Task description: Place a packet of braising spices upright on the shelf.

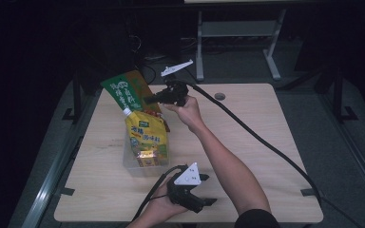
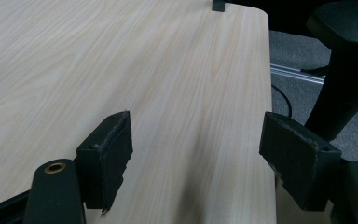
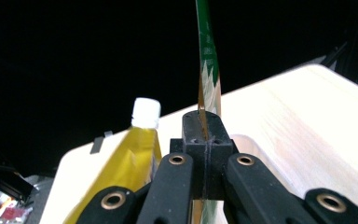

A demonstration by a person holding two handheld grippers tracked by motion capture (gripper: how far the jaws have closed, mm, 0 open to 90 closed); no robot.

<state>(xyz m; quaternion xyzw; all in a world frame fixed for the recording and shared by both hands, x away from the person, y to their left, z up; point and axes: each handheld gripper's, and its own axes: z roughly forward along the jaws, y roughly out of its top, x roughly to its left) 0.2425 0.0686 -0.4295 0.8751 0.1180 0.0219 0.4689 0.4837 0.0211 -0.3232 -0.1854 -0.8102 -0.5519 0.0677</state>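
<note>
This looks like a lab or recording studio rather than a home. A bare light-wood table stands alone on grey carpet with darkness all round it, and black stands flank it at three and nine o'clock. At twelve o'clock, beyond the table's far edge, sits a grey metal frame with loose cables beside it.

2 grippers, 2 pouches, 1 clear bin, 1 table.
</note>
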